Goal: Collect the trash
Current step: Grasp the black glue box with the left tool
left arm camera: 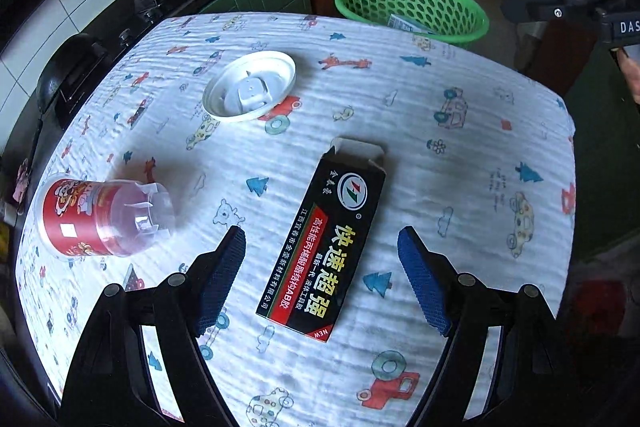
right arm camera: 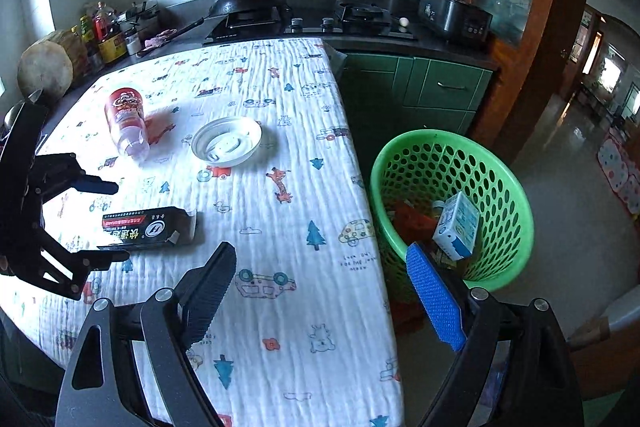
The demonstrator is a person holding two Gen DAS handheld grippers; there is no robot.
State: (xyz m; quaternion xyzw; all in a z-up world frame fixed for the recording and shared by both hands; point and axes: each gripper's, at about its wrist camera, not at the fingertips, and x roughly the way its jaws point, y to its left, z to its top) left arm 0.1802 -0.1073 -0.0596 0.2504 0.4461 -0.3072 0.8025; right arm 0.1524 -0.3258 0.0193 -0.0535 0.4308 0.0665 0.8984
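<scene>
Right wrist view: basket (right arm camera: pixel 516 195) contents half-hidden (carton (right arm camera: pixel 456 227) clear).

Both grippers are spread wide and hold nothing: the left gripper (left arm camera: pixel 322 259) low over the table, the right gripper (right arm camera: pixel 320 287) at its edge.

box (left arm camera: pixel 328 247) on table (left arm camera: pixel 460 155), basket (left arm camera: pixel 412 7) beyond

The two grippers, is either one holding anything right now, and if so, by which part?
Nothing is held. The left gripper is open, its fingers either side of the black box on the table without touching it. The right gripper is open and empty beside the green basket.
</scene>
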